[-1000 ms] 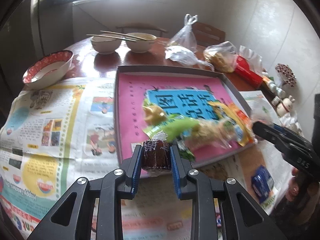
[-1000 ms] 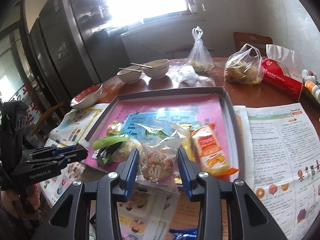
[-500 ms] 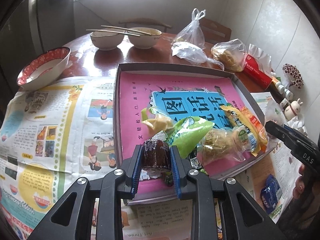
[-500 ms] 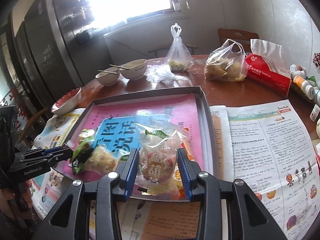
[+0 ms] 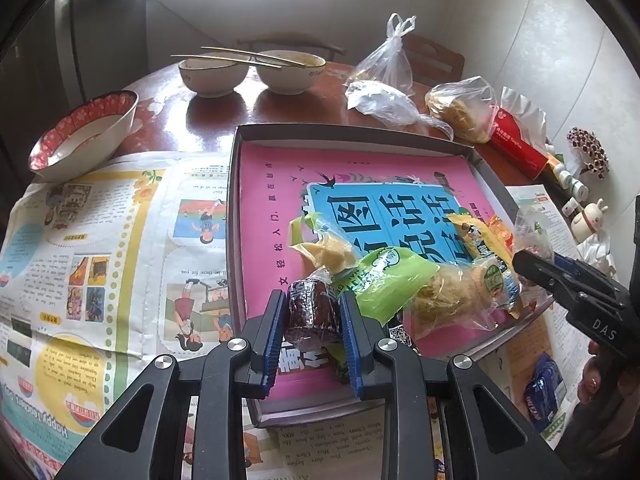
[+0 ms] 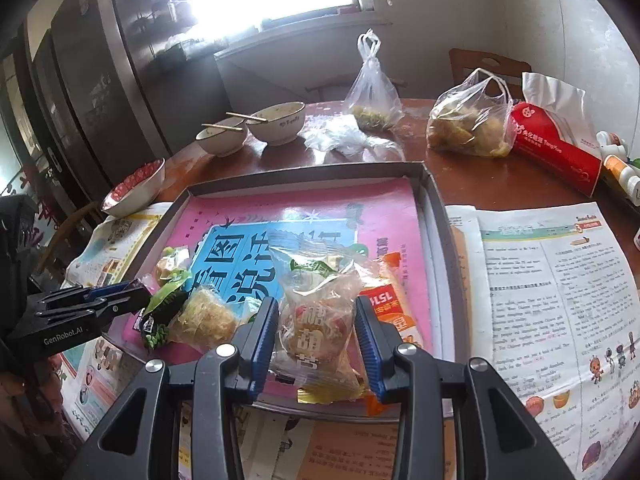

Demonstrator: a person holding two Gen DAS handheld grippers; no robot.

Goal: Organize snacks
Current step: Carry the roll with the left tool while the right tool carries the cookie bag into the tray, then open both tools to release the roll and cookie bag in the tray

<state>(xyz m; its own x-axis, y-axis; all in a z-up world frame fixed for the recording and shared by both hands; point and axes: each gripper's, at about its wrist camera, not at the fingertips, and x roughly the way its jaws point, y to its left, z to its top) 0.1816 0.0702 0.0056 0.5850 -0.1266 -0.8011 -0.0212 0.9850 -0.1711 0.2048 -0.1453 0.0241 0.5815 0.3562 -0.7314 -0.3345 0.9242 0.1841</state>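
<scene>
Counter (image 5: pixel 168 120) was round, dark wood, mostly under newspaper (image 5: pixel 100 240), with a shallow grey tray (image 5: pixel 352 130) on it lined by a pink and blue book cover. Several snacks already lay in the tray's near part: a green packet (image 5: pixel 384 280), a clear noodle-like bag (image 5: pixel 448 296), and an orange packet (image 6: pixel 392 312), loosely piled, not sorted. Left claw (image 5: pixel 313 312) was clamped tight on a dark round wrapped snack (image 5: pixel 312 312), held over the tray's near edge. Right claw (image 6: pixel 316 332) was partly closed on a clear bagged pastry (image 6: pixel 316 320), also above the near edge. A blue packet (image 5: pixel 544 392) sat outside on the newspaper, possibly one more snack, hard to tell. Judged roughly mid-task: both held items not yet set down, pile untidy.
</scene>
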